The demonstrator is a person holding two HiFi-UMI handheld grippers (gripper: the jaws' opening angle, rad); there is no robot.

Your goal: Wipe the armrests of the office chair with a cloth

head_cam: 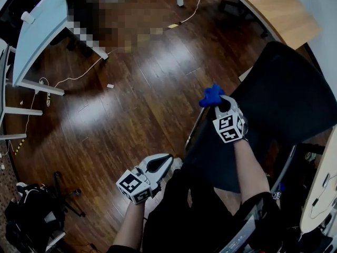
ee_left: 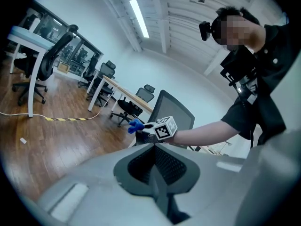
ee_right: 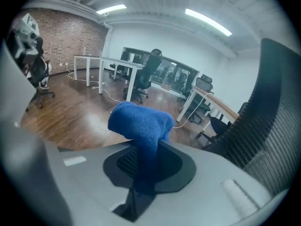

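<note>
1. The white desk (head_cam: 37, 33) stands at far left on the wood floor (head_cam: 131, 88), with a cable (head_cam: 79, 77) trailing beside its leg.
2. The left gripper (head_cam: 164, 161) is low and left of centre, above the floor. Its jaws are pressed together with nothing between them (confirmed in the left gripper view (ee_left: 155, 173)).
3. The blue cloth (head_cam: 211, 95) is in the right gripper (head_cam: 224, 104), in the air and well apart from the left gripper. The jaws are clamped on its lower part (ee_right: 143, 159), and the bunched upper part (ee_right: 141, 121) folds over above the tips.
4. The office chair (head_cam: 284, 104) stands at right. Its black mesh back (ee_right: 273, 121) is just beside the cloth; contact cannot be determined.
</note>
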